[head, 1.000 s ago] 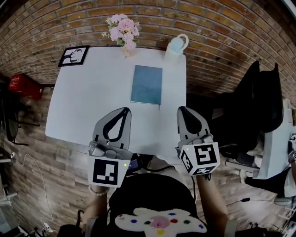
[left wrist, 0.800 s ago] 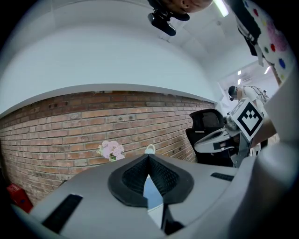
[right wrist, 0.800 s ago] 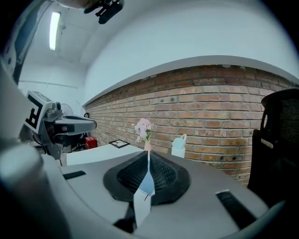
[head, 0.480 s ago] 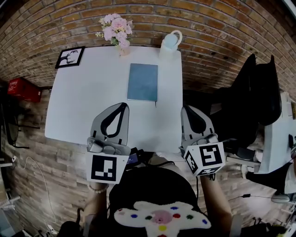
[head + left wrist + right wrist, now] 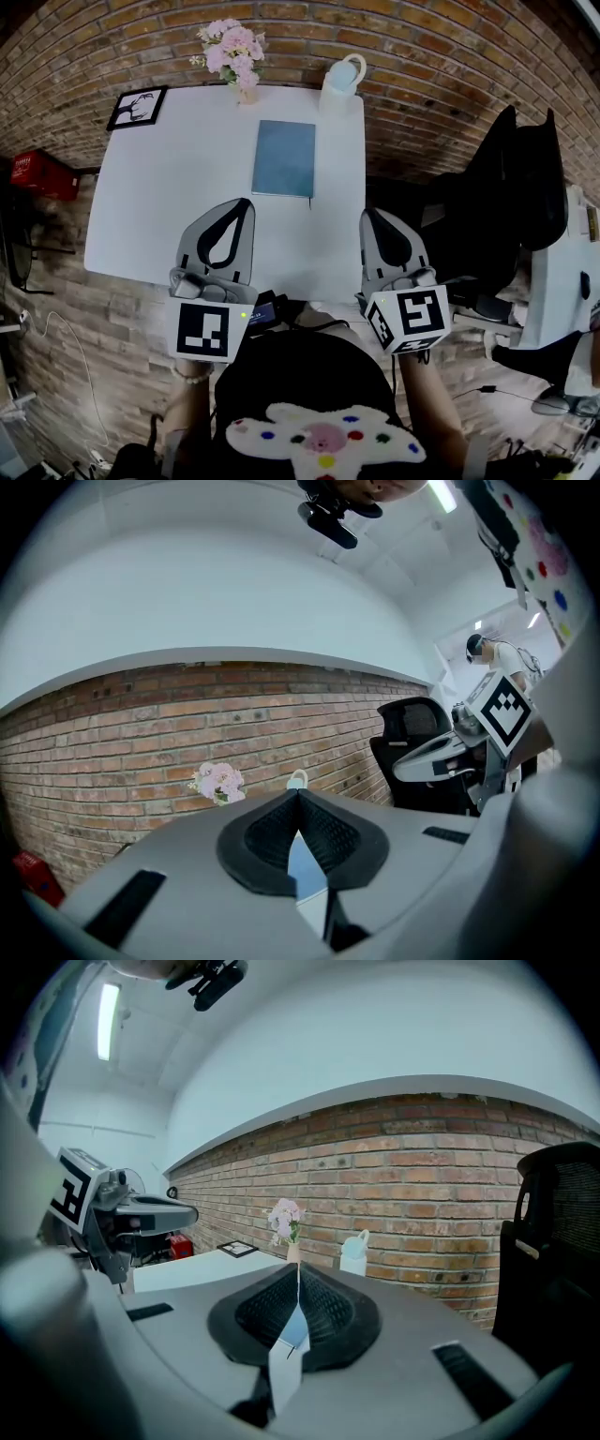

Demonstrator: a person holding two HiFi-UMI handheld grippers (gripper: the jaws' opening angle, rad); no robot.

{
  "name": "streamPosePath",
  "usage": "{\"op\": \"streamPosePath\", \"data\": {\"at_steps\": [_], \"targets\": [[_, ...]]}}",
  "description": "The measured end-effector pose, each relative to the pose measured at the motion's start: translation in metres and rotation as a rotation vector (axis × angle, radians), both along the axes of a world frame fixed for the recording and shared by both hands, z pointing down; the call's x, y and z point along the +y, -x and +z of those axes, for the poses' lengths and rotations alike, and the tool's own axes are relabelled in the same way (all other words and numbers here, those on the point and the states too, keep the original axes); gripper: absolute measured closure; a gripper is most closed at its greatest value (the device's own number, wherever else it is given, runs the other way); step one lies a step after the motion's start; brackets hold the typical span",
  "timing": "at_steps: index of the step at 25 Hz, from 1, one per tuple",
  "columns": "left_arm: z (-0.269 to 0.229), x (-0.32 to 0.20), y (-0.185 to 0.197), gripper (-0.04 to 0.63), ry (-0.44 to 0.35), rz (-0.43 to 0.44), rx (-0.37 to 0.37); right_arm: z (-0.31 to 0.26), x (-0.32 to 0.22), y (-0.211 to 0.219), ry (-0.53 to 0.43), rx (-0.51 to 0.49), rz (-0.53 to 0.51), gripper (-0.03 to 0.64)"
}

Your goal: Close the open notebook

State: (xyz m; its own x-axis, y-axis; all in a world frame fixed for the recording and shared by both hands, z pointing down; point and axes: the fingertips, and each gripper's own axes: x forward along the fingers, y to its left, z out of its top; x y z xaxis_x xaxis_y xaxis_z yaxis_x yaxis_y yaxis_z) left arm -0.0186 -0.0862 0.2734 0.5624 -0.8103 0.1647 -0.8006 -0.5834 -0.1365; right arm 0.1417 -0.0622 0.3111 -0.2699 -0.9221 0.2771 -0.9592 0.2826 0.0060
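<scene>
A blue-green notebook (image 5: 283, 157) lies closed and flat on the white table (image 5: 169, 187), toward its far right part. My left gripper (image 5: 236, 202) hovers over the table's near edge, jaws together, with nothing in them. My right gripper (image 5: 368, 215) floats by the near right corner, also shut and empty. Both stay well short of the notebook. A sliver of the notebook (image 5: 305, 862) shows through the closed tips in the left gripper view, and the notebook (image 5: 292, 1328) shows likewise in the right gripper view.
A vase of pink flowers (image 5: 231, 49) and a pale blue jug (image 5: 340, 82) stand at the table's far edge against the brick wall. A framed picture (image 5: 137, 107) lies at the far left corner. A black office chair (image 5: 506, 197) stands to the right, a red box (image 5: 39, 172) to the left.
The head view has shifted, so the table and notebook sit a little higher in the picture. Both grippers hold nearly the same places and stay shut.
</scene>
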Motion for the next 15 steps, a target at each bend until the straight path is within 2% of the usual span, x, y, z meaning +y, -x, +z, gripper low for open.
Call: {"op": "streamPosePath", "data": {"at_steps": [15], "targets": [[-0.0021,0.0065,0.0000,0.578,-0.010,-0.011,0.004,-0.0017,0.0093,0.0013,-0.008,-0.007,-0.001,0.581]]}}
